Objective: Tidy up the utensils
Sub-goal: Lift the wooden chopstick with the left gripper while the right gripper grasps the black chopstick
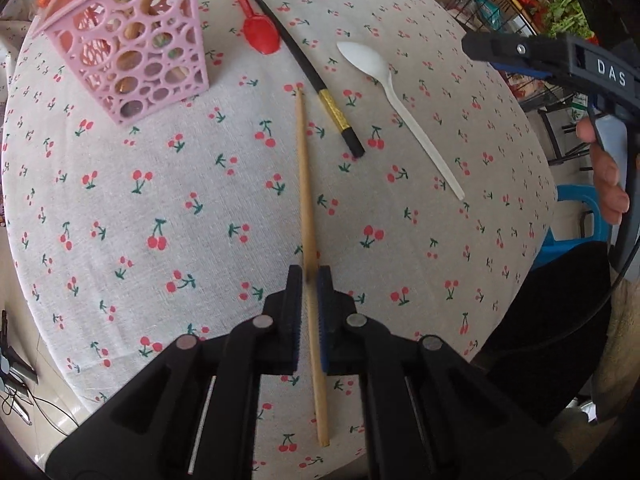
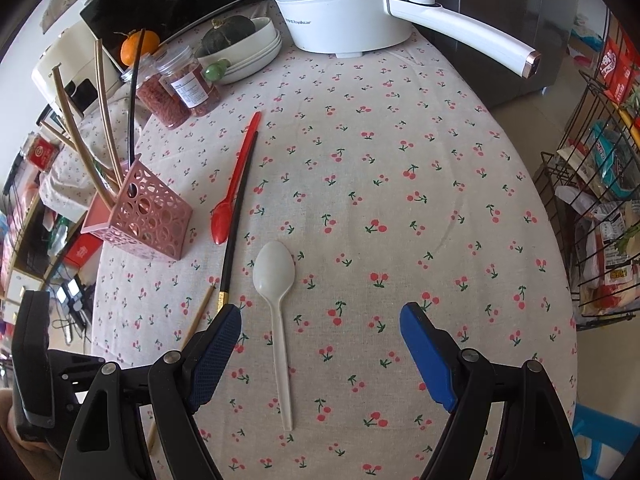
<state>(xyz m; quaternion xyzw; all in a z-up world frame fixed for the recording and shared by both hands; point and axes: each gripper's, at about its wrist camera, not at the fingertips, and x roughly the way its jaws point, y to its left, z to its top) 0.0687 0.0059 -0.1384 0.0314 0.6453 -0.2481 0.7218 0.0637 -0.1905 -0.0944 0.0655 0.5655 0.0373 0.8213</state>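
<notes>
My left gripper (image 1: 310,276) is shut on a wooden chopstick (image 1: 305,184) that lies along the cherry-print tablecloth (image 1: 160,200). A black chopstick with a gold band (image 1: 304,66), a red spoon (image 1: 256,28) and a white plastic spoon (image 1: 394,92) lie beyond it. A pink perforated holder (image 1: 132,52) with several chopsticks stands at the far left. My right gripper (image 2: 320,320) is open above the white spoon (image 2: 276,292), whose handle runs between the fingers. The holder (image 2: 148,216), red spoon (image 2: 234,184) and black chopstick (image 2: 236,216) lie to its left.
A white electric pot (image 2: 340,4) with a long handle stands at the table's far edge. Jars (image 2: 180,88), stacked bowls with a squash (image 2: 244,48) and an orange (image 2: 138,46) sit at the back left. A wire rack (image 2: 600,208) of packets stands off the table's right.
</notes>
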